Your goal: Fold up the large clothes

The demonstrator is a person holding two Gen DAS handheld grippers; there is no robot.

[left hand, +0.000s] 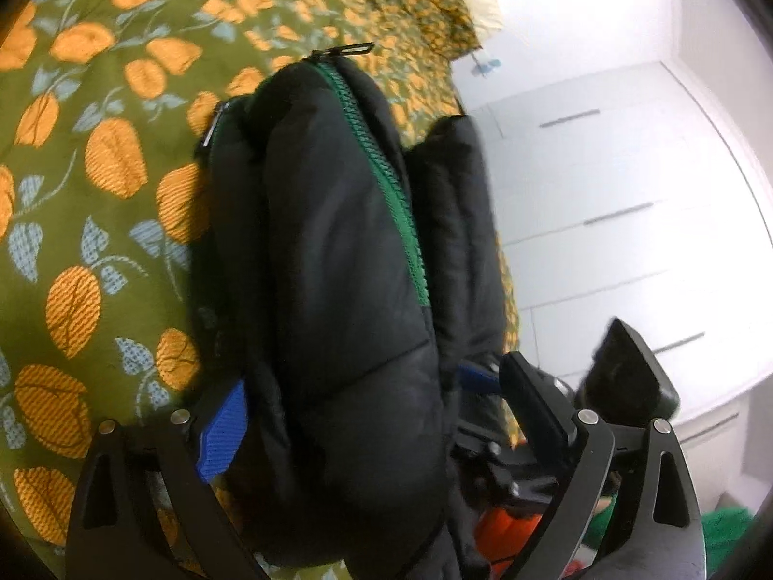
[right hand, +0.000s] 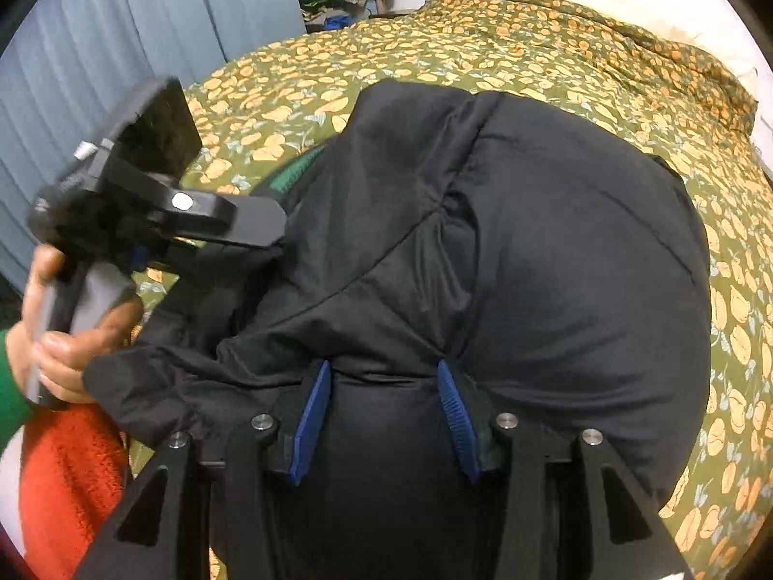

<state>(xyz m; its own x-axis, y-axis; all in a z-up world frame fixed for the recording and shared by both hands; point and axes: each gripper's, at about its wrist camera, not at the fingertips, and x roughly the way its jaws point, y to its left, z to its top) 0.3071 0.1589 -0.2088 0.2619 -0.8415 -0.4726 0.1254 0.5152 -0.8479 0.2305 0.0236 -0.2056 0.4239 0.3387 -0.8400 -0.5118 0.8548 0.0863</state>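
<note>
A bed (right hand: 555, 43) with a green spread printed in orange leaves fills the background of both views. On it, near the edge closest to the cameras, lies the jacket (right hand: 507, 251): black, padded, quilted in broad panels with thin stitched seams, and bunched into a thick rounded bundle rather than lying flat. Its surface has a dull sheen and creases that gather toward the grip points. A green zipper (left hand: 391, 188) runs along the top of the bundle in the left wrist view, ending at a dark metal pull (left hand: 345, 50) that sticks out over the spread. A second silver pull (left hand: 212, 128) shows at the jacket's left side.

White drawers (left hand: 613, 222) stand beside the bed, and grey curtains (right hand: 121, 48) hang beyond it.

The right gripper (right hand: 381, 415) has its blue pads (right hand: 309, 420) part-way apart with a fold of the jacket bulging between them, pinched from both sides. The left gripper (left hand: 367, 415) also holds jacket fabric; one blue pad (left hand: 224, 427) presses the bundle's side, while the other seems hidden behind the cloth, so the grip looks closed on it but is blurred. The left hand (right hand: 72, 338) grasps that gripper's handle.
</note>
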